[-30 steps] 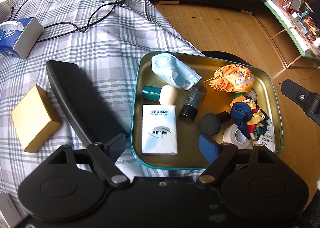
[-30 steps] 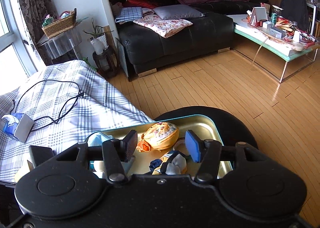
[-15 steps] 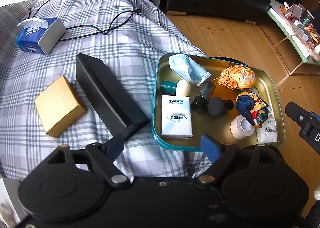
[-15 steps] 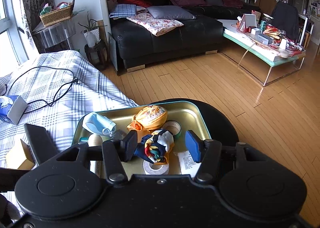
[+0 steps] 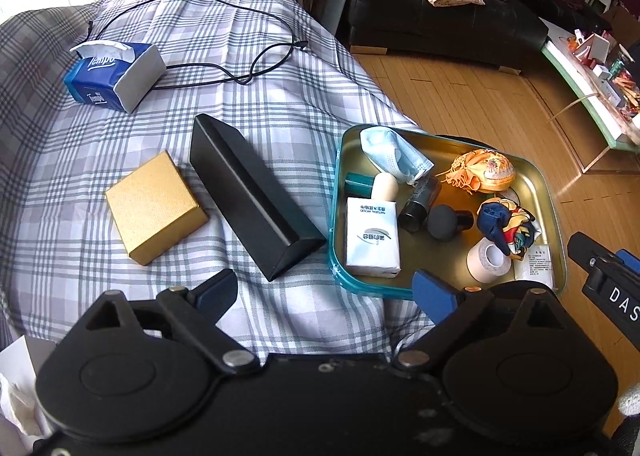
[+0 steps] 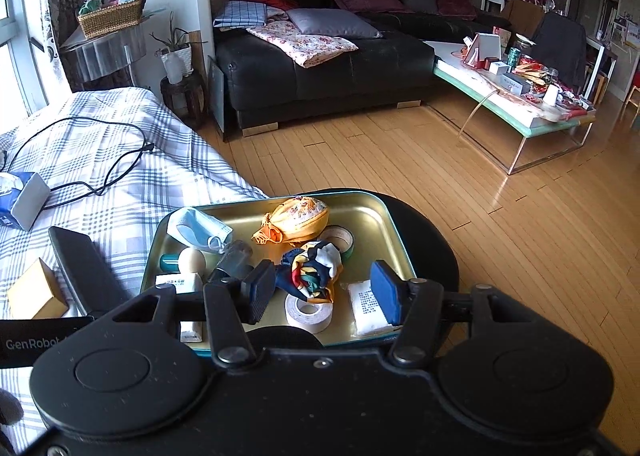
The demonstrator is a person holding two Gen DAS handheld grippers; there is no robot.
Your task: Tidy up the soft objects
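While spread wide, both claws (image 5: 324,292) (image 6: 324,292) empty.

A home living room: black sofa (image 6: 320,68) with cushions, wooden floor (image 6: 400,176), probably a plaid-covered bed (image 5: 200,104).

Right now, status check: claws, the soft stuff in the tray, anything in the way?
Both claws open, empty: left claw, right claw. Colourful scarf bunched in tray, just ahead of right claw. Tape roll right against it.
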